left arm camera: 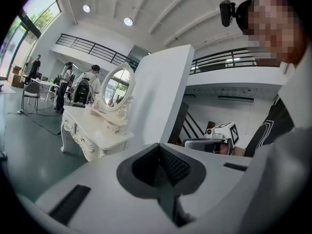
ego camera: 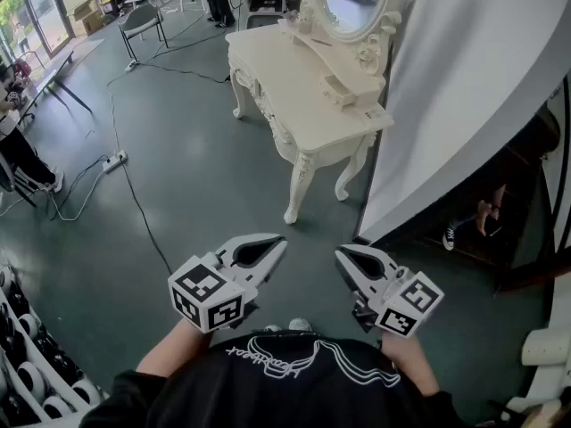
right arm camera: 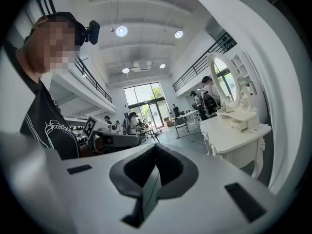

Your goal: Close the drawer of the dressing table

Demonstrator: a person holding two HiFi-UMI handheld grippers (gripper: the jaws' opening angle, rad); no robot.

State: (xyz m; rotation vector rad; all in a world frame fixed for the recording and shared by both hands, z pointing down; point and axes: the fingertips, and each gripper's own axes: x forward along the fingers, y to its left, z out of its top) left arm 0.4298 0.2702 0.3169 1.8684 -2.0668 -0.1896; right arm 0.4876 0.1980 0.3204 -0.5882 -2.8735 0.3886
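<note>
Dressing table (ego camera: pixel 294 83): its oval mirror (ego camera: pixel 352 3) is cut off at the top edge, and the drawers are too small to judge as open or shut. A cable (ego camera: pixel 134 194) trails across the grey-green floor (ego camera: pixel 196 203) at left, with a white backdrop panel (ego camera: pixel 464 87) at right. The left gripper (ego camera: pixel 268 246) and right gripper (ego camera: pixel 352 259) are both clenched on nothing, side by side, well short of the table ahead.
</note>
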